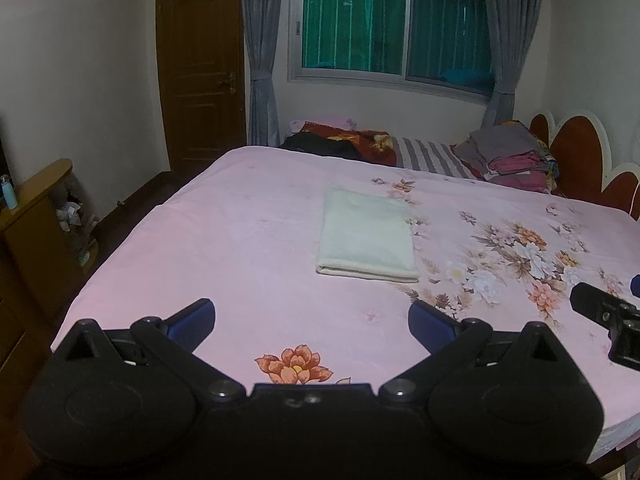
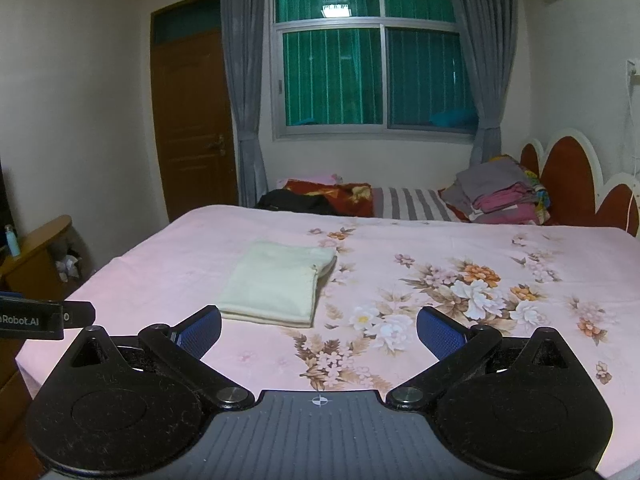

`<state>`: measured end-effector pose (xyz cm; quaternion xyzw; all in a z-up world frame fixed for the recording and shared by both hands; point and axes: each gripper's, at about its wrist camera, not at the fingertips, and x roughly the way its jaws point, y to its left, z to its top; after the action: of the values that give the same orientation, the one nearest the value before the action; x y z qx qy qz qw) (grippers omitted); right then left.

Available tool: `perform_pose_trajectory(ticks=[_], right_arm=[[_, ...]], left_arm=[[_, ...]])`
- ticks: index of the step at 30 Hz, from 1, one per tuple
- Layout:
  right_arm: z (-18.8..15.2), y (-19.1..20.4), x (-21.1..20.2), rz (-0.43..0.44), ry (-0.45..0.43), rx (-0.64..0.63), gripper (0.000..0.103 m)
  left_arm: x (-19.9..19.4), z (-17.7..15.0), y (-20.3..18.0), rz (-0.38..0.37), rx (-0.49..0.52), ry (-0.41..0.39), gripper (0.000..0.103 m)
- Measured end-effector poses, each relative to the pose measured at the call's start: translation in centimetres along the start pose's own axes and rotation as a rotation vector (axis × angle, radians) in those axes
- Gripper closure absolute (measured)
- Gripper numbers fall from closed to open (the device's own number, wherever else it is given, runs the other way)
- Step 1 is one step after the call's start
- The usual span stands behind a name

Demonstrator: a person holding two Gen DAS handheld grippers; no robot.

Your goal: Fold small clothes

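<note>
A pale cream cloth lies folded into a neat rectangle on the pink floral bedsheet; it also shows in the right wrist view. My left gripper is open and empty, held above the near part of the bed, short of the cloth. My right gripper is open and empty, to the right of the cloth and nearer than it. The right gripper's body shows at the right edge of the left wrist view. The left gripper's body shows at the left edge of the right wrist view.
A stack of folded clothes and bedding lies at the far end of the bed by the red headboard. A wooden side cabinet stands left of the bed. A door and a curtained window are behind.
</note>
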<state>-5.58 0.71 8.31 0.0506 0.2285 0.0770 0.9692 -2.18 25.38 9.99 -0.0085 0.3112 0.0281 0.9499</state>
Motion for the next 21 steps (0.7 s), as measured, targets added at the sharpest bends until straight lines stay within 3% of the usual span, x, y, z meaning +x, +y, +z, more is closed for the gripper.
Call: perform_pose_trajectory(ticks=[21], right_arm=[[-0.11, 0.13, 0.27, 0.004, 0.009, 0.001, 0.0]], left_arm=[[0.44, 0.1, 0.19, -0.002, 0.002, 0.01, 0.0]])
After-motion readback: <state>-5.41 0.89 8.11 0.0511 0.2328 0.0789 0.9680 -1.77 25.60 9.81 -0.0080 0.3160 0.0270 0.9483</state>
